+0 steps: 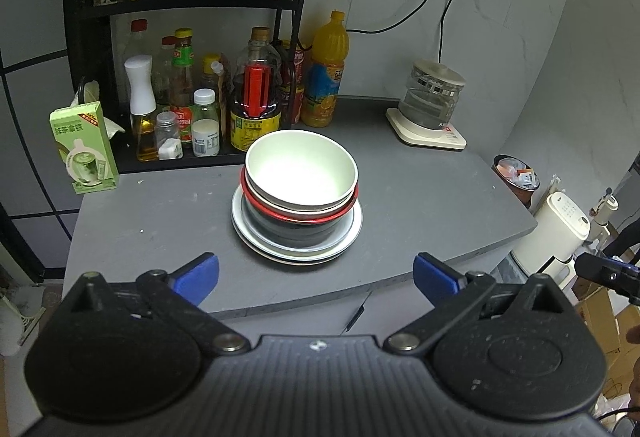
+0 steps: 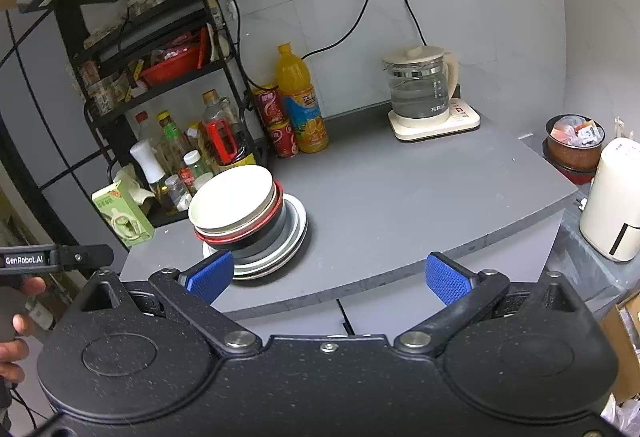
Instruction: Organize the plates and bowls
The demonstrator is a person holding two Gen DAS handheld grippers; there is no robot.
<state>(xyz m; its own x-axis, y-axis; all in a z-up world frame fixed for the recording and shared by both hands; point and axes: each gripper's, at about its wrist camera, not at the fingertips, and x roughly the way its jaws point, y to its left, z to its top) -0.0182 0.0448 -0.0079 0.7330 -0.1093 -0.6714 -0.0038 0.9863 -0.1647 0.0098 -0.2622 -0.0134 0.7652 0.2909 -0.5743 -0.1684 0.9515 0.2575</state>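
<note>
One stack of dishes is seen on the grey worktop (image 1: 400,197): a white bowl (image 1: 301,167) is nested on a red-rimmed bowl (image 1: 280,215), which sits in a dark bowl (image 1: 288,233) on white plates (image 1: 256,237). The stack is placed just in front of the bottles (image 1: 256,93) on the black rack (image 1: 184,3). A glass kettle (image 1: 434,97) is set well apart, to the right. The left tool (image 1: 316,275) is held back from the stack, spread wide, with nothing gripped. The right tool (image 2: 328,273) is likewise spread wide and empty, clear of the worktop's edge.
</note>
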